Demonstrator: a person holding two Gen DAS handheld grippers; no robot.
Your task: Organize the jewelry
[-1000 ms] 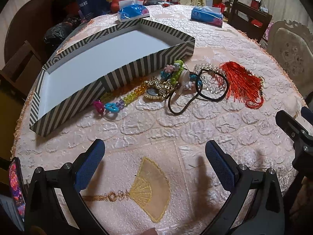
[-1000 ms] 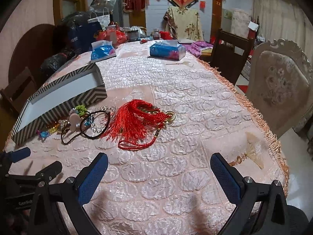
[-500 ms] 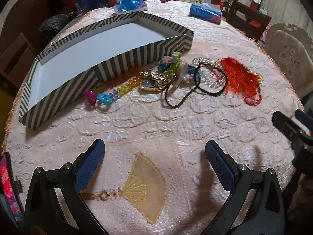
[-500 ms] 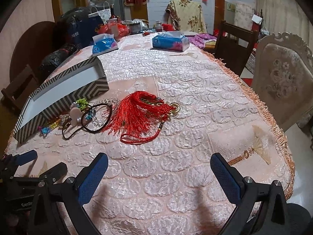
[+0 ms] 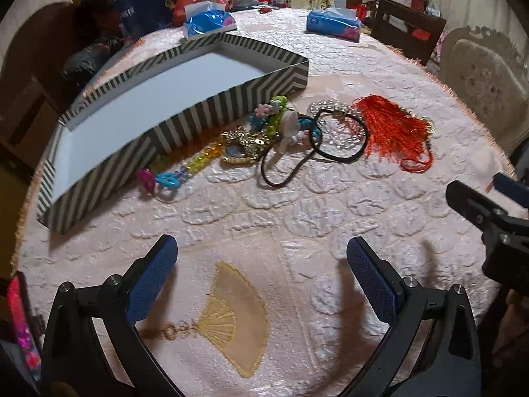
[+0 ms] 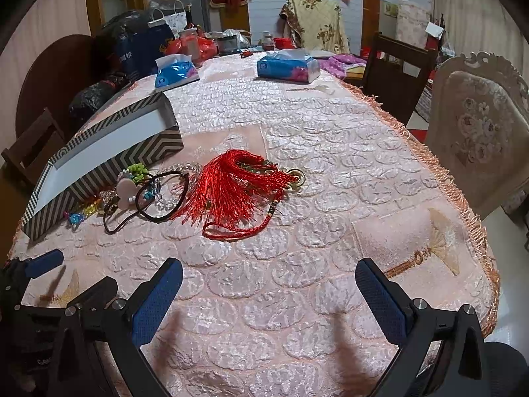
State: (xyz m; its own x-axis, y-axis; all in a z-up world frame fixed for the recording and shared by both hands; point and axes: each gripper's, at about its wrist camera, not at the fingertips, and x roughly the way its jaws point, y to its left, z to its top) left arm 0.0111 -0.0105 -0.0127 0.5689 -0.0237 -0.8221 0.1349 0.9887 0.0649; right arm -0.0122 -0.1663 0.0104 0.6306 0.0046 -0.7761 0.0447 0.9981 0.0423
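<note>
A striped box with a white inside lies open on the pink tablecloth. Beside its near wall sits a heap of jewelry: a coloured bead chain, a gold brooch, a green bead bracelet, a black cord, a clear bead bracelet and a red tassel. My left gripper hovers open over the cloth, well short of the heap. My right gripper is open too, nearer than the tassel. Neither holds anything.
Two blue tissue packs lie at the table's far end among bags and jars. Chairs stand along the right edge. A fan pattern is stitched into the cloth under my left gripper. The fringed table edge curves close on the right.
Both grippers have drawn back and risen a little, so the box and the heap look smaller and farther. Nothing on the table has moved. Both stay open.
</note>
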